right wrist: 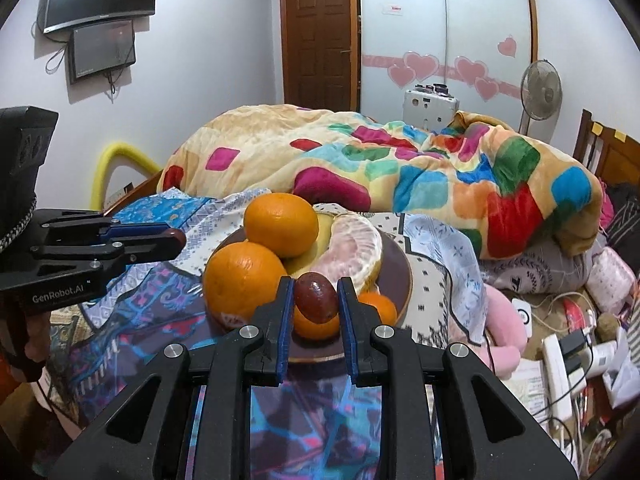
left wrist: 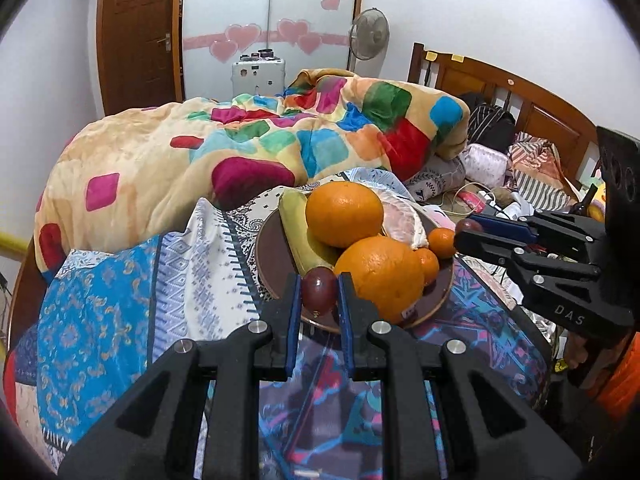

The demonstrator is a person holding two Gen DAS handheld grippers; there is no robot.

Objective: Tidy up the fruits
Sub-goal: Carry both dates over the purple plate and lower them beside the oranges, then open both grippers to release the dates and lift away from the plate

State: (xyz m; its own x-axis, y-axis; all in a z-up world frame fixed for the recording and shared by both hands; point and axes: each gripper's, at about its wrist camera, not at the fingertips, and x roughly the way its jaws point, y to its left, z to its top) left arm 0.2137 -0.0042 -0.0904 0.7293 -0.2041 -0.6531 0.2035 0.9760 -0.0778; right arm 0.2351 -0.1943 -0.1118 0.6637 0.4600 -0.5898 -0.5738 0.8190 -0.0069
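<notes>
Two dark red fruits are held at once, one in each gripper. From the left wrist view, the left gripper (left wrist: 319, 294) has its blue-padded fingers (left wrist: 294, 304) drawn in close, pinching a small dark red fruit (left wrist: 319, 291) between them. That fruit sits just in front of the brown plate (left wrist: 269, 240), which rests on patterned cloth on the bed (left wrist: 120, 280). On the plate lie two large oranges (left wrist: 344, 214), a banana (left wrist: 298, 224), a peeled pomelo segment (left wrist: 402, 218) and two small tangerines (left wrist: 441, 242), packed together and touching. At the right edge the right gripper (left wrist: 466, 229) reaches in sideways near the plate's far rim, a second dark red fruit (left wrist: 469, 225) at its tip.

From the right wrist view, the right gripper (right wrist: 315, 298) has its fingers (right wrist: 347, 304) narrowed onto its own dark red fruit (right wrist: 315, 297), clamped from both sides. Behind it are the plate (right wrist: 400, 276), the oranges (right wrist: 281, 220), the pomelo segment (right wrist: 352, 248) and the tangerines (right wrist: 380, 306). At the left, the left gripper (right wrist: 174, 238) is seen side-on, its fruit (right wrist: 176, 235) showing at the tip, well apart from the plate's left rim. A colourful blanket (right wrist: 400, 168) is heaped on the bed beyond.
</notes>
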